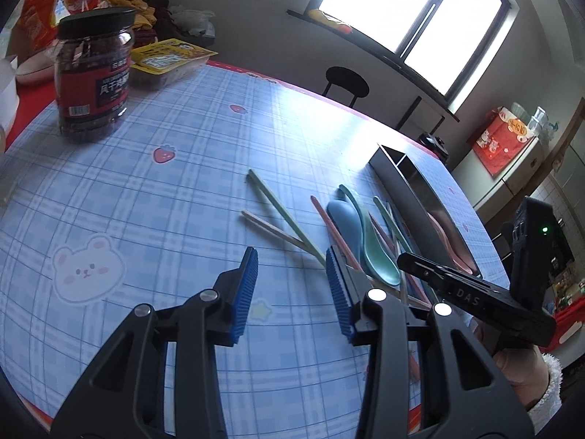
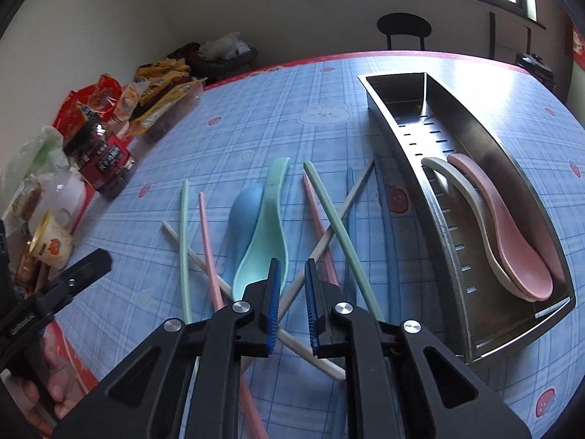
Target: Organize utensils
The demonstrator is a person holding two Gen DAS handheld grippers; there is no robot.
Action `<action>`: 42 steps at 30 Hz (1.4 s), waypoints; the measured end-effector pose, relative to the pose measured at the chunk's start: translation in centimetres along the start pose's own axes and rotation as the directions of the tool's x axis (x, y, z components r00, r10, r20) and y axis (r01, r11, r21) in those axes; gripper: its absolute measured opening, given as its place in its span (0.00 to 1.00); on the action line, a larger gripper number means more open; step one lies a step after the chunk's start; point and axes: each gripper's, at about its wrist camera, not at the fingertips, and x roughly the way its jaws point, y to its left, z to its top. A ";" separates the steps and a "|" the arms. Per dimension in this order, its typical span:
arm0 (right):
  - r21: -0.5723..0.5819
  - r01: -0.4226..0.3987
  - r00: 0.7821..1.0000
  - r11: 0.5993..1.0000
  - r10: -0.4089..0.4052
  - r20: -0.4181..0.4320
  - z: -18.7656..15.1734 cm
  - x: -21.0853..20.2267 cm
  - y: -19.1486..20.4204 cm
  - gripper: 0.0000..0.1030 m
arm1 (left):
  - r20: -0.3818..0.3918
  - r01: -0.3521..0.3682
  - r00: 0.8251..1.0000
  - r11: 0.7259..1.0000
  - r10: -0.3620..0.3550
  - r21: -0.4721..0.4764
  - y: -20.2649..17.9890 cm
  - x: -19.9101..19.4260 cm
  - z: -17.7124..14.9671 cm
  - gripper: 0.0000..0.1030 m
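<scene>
Blue-padded fingers of the right gripper (image 2: pixel 292 307) are seen nearest the camera, drawn nearly together with only a narrow gap and nothing clamped between them; they hang over crossed chopsticks (image 2: pixel 331 234) on the table (image 2: pixel 256 117). Just beyond the left pad, a mint spoon (image 2: pixel 265 234) is laid against a blue spoon (image 2: pixel 245 216). More chopsticks, green (image 2: pixel 185 241) and pink (image 2: pixel 208 241), are scattered toward the left edge. Along the right edge a steel utensil tray (image 2: pixel 464 256) is set, with a pink spoon (image 2: pixel 508 226) nested over a white spoon (image 2: pixel 460 197) in its near compartment; the far compartment is seen bare. The left gripper (image 1: pixel 292 289) is held partly open above bare tablecloth, gripping nothing. At the far left corner a dark jar (image 1: pixel 93 73) and snack packets (image 1: pixel 172 55) are kept.
</scene>
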 end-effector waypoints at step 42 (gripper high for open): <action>-0.073 -0.152 0.987 0.986 0.147 -0.066 -3.8 -0.4 2.5 0.06 | -0.154 0.123 0.978 0.987 -0.138 -0.103 -1.0 5.8 -0.5 0.26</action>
